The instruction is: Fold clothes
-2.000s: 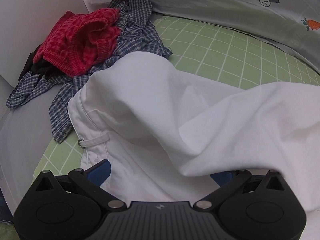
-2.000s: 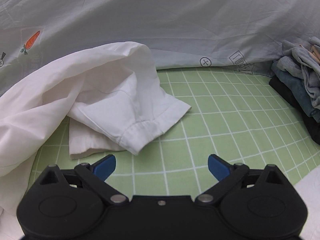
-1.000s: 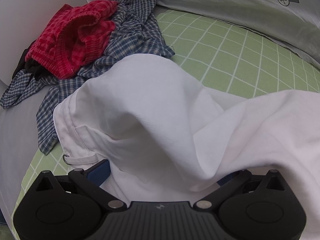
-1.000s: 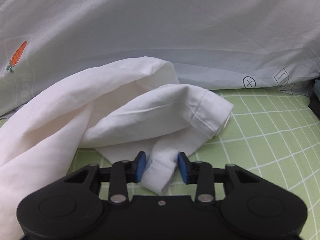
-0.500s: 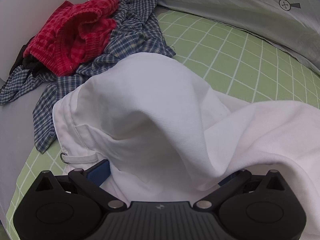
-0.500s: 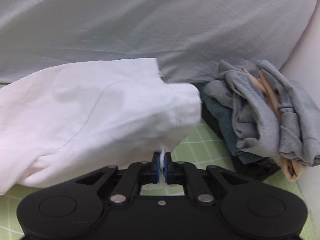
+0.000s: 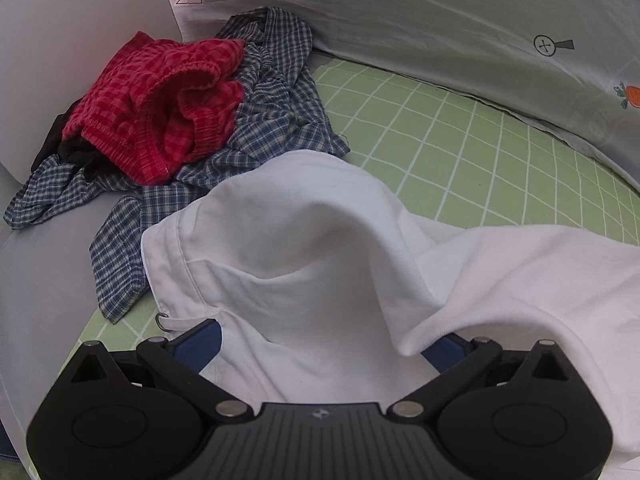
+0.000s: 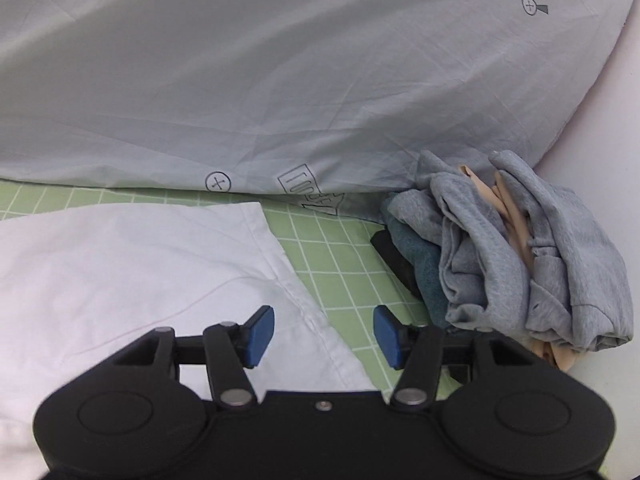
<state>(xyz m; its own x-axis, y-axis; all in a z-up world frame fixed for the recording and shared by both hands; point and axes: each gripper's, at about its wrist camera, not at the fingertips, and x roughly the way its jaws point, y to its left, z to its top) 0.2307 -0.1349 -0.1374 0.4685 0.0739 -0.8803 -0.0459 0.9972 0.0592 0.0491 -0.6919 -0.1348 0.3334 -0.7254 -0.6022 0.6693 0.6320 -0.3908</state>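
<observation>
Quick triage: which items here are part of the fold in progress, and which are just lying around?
In the job:
- white garment, spread on the green grid sheet
- left tongs, open around a fold of it
- right tongs, jaws just opened, over its hem

Lying about:
- red checked garment
- blue plaid shirt
- grey clothes pile
- grey duvet

One white garment (image 7: 320, 248) is lying across one green grid-patterned mat (image 7: 460, 152). Beside it, in the left wrist view, three loose pieces are piling up: one red checked garment (image 7: 160, 108), one blue plaid shirt (image 7: 276, 120) and one black item (image 7: 72, 148) showing beneath them. In the right wrist view, one stack of folded clothes (image 8: 520, 264) is sitting at the mat's edge. One pale grey printed sheet (image 8: 280, 80) is rising behind, and two sets of tongs are working: left (image 7: 320, 344), right (image 8: 323, 336).
</observation>
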